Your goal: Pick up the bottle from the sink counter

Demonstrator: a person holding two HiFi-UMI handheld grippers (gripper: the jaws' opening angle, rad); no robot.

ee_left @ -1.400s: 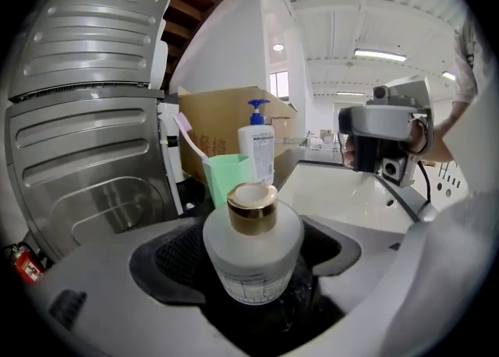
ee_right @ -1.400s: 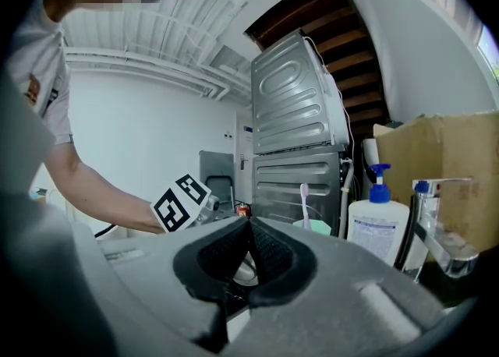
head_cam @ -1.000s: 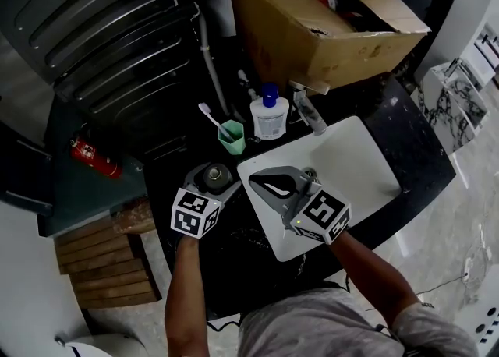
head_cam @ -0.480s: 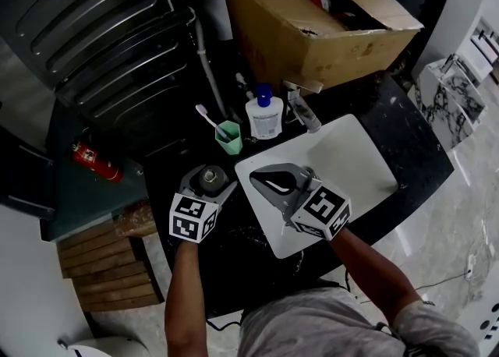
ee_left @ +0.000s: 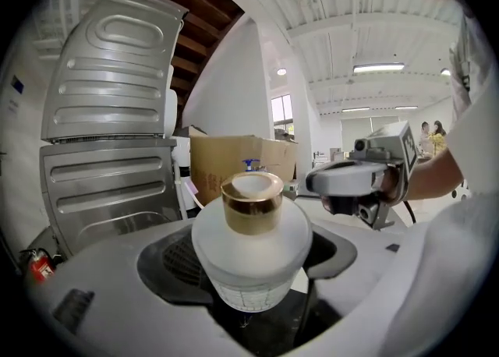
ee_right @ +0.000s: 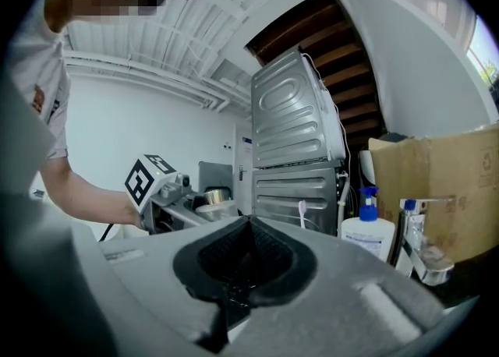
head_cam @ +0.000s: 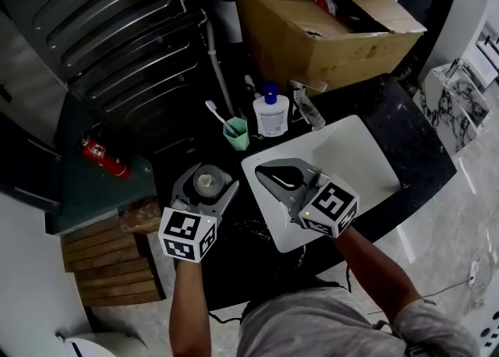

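Note:
A squat frosted white bottle with a gold cap sits between the jaws of my left gripper, which is shut on its wide body. In the left gripper view the bottle fills the gap of the left gripper, upright with its cap up. It is held over the dark counter, left of the white sink. My right gripper hovers over the sink's near left corner. In its own view the right gripper is shut and has nothing between its pads.
A white pump bottle with a blue top, a green cup with a toothbrush and the faucet stand at the back of the counter. Behind them is an open cardboard box. A red fire extinguisher lies lower left.
My left gripper, still holding the bottle, has drawn back toward me, away from the cup. The right gripper has hardly moved.

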